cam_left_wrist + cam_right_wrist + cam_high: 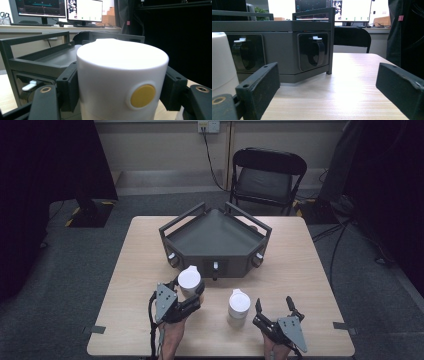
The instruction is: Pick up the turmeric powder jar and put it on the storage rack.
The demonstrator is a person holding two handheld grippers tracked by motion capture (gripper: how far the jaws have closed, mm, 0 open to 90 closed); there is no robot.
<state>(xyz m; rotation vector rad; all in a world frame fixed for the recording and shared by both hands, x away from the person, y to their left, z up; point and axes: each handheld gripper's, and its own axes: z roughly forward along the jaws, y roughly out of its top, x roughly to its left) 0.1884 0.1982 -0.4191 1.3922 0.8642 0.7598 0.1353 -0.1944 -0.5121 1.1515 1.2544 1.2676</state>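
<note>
My left gripper (194,296) is shut on a white lidded canister (189,279) just in front of the dark grey tray (215,237). In the left gripper view the canister (120,72) shows a round yellow spot on its side, and both black pads (68,85) press on its flanks. A second white canister (239,304) stands on the table to the right. Just right of it, my right gripper (274,303) is open near the front edge. Between its two wide-apart jaws, my right gripper (329,95) has only bare tabletop, and that canister (220,65) stands at the left edge.
The grey tray (277,50) has raised rails and black handle recesses on its front faces. A black folding chair (265,175) stands behind the wooden table (300,265). Monitors on a desk (60,10) appear beyond the tray.
</note>
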